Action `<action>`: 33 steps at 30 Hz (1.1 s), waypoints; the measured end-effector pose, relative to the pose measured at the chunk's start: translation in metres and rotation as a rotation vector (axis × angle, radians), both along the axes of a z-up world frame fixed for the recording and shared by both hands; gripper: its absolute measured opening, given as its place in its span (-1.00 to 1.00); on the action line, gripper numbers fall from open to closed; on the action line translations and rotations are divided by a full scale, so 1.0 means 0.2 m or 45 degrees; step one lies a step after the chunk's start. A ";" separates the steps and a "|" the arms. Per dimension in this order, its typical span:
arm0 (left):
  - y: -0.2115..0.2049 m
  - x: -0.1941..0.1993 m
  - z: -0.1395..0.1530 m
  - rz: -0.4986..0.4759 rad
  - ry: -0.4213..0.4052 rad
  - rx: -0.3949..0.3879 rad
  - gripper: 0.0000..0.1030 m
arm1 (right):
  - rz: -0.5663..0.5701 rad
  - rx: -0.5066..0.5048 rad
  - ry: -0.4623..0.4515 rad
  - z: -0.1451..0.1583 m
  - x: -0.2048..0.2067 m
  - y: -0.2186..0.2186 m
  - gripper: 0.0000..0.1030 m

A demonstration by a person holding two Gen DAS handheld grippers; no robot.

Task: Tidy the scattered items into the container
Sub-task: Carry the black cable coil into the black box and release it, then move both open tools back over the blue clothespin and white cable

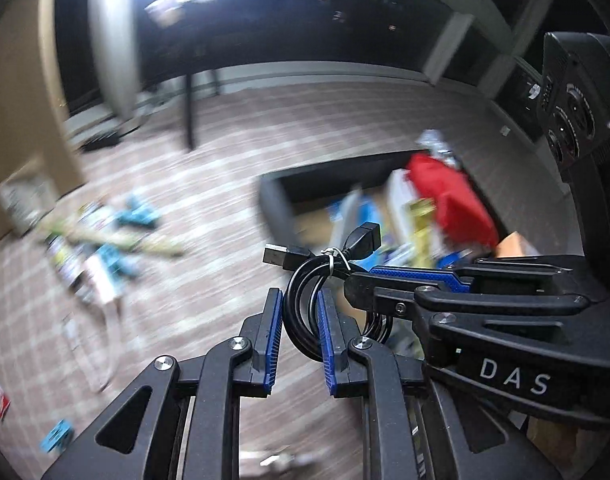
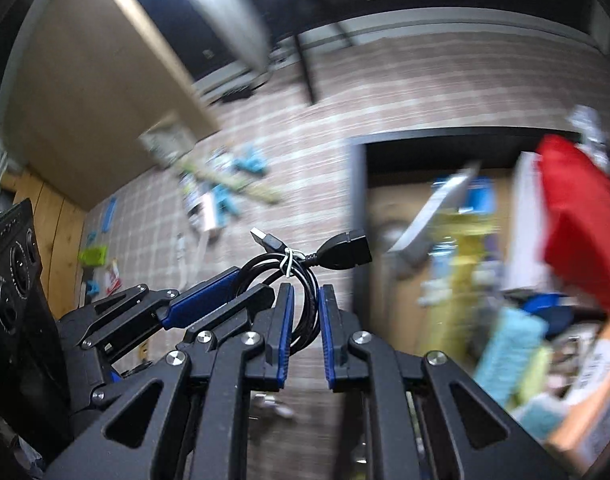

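Left wrist | blurred checkered carpet (image 1: 233, 168) | table leg (image 1: 189, 108), probably

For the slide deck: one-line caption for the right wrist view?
Both grippers pinch a coiled black USB cable beside the cluttered container.

The letters "DAS" are showing in white on the black body of the right gripper (image 1: 359, 280), at the lower right of the left wrist frame. Motion blur is rendering printing on the scattered packets (image 1: 101, 240) and elsewhere unreadable.
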State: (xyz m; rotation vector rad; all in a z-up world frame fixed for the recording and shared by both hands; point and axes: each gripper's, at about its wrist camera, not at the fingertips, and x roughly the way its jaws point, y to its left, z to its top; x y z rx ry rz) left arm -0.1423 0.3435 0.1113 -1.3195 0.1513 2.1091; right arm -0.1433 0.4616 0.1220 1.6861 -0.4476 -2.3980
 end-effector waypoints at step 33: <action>-0.37 0.02 0.13 0.247 0.045 -0.068 -0.60 | 0.092 -0.001 0.111 0.22 -0.01 -0.04 -0.71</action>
